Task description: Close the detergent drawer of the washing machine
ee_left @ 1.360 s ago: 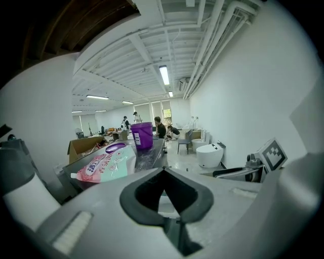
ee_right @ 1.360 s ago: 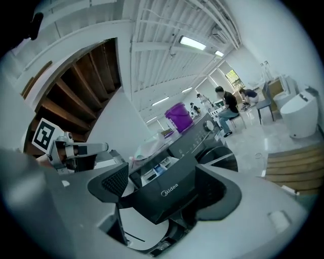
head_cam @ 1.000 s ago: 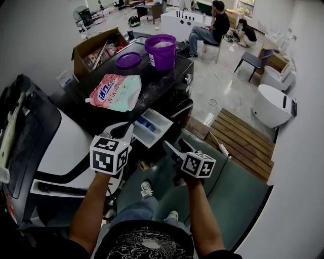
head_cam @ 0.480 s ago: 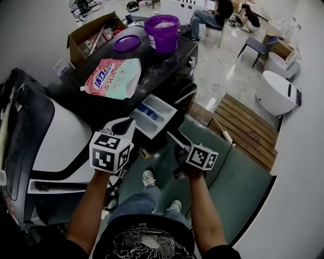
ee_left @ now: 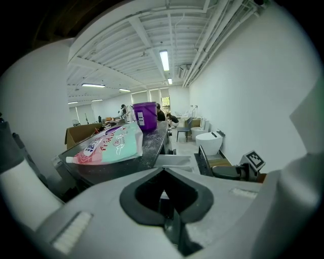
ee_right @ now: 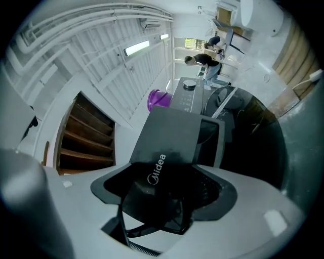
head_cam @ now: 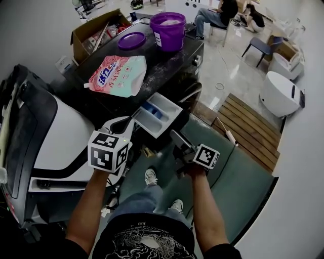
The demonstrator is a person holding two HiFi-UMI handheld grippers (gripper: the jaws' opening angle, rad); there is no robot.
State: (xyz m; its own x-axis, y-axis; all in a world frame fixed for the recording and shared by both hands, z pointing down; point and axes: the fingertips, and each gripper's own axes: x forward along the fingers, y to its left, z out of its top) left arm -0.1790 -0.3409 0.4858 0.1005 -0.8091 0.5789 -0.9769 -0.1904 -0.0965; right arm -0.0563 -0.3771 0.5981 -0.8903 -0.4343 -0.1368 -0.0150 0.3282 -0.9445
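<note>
The black washing machine (head_cam: 167,66) has its detergent drawer (head_cam: 157,115) pulled out toward me, white inside with a blue insert. In the right gripper view the drawer's dark front panel (ee_right: 172,134), marked Midea, fills the space just ahead of the jaws. My right gripper (head_cam: 176,137) (ee_right: 172,174) is at the drawer's front right corner, jaws slightly apart. My left gripper (head_cam: 124,126) (ee_left: 163,172) hangs shut and empty just left of the drawer (ee_left: 174,161).
On the machine's top lie a pink and teal detergent pouch (head_cam: 117,76), a purple bucket (head_cam: 169,30) and a purple lid (head_cam: 131,40). A white machine (head_cam: 61,136) stands at my left. A green mat (head_cam: 238,177) and wooden platform (head_cam: 248,129) lie to the right. People sit at the back (head_cam: 223,12).
My right gripper has moved up and forward to the drawer's front panel. The left gripper has barely moved. The drawer stays pulled out.
</note>
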